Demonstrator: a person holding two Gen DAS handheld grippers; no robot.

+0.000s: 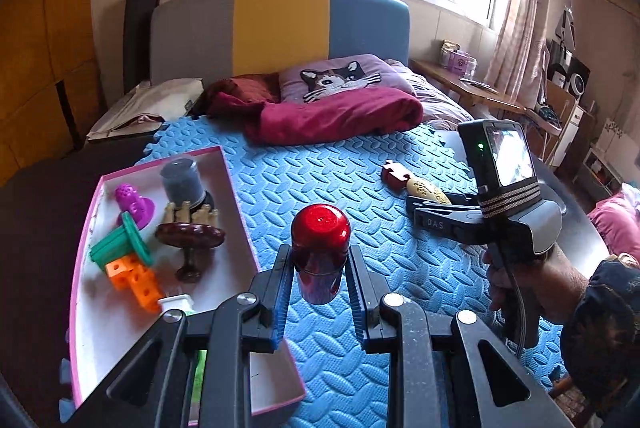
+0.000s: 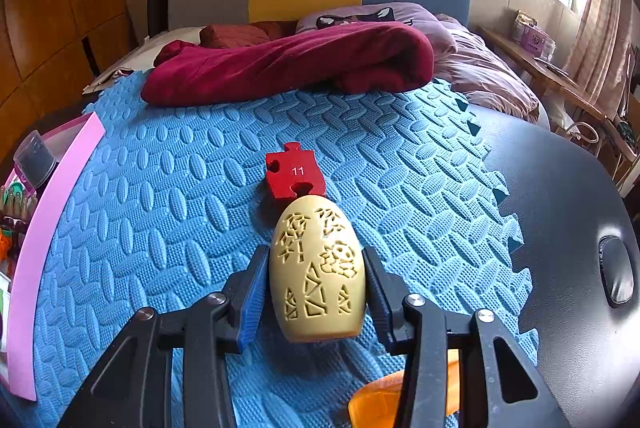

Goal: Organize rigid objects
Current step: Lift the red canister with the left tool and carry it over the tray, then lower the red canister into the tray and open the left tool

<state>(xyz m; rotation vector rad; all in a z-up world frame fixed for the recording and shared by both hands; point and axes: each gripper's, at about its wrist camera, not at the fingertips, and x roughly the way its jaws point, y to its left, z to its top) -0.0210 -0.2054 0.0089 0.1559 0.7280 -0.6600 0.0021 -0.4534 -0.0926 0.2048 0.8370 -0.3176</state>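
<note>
The left gripper [image 1: 319, 282] has its fingers closed on a glossy red bottle-shaped piece [image 1: 320, 252], carried above the blue foam mat [image 1: 340, 163] just beside the pink-rimmed box [image 1: 236, 211]. That box already holds a purple toy, a green flanged peg, orange cubes, a dark wooden mushroom-shaped piece and a grey jar. The right gripper [image 2: 316, 292] brackets a cream carved egg [image 2: 318, 268] lying on the mat, its tip touching a red puzzle piece numbered 11 [image 2: 294, 175]; the fingers sit narrow at the egg's flanks, though I cannot tell whether they truly press it.

To my eye, the red piece wants moving left over the bare near floor of the box, then lowering before release. The egg is smooth and tapering, so I'd grip its widest girth and lift straight up, leaving the puzzle piece undisturbed.
</note>
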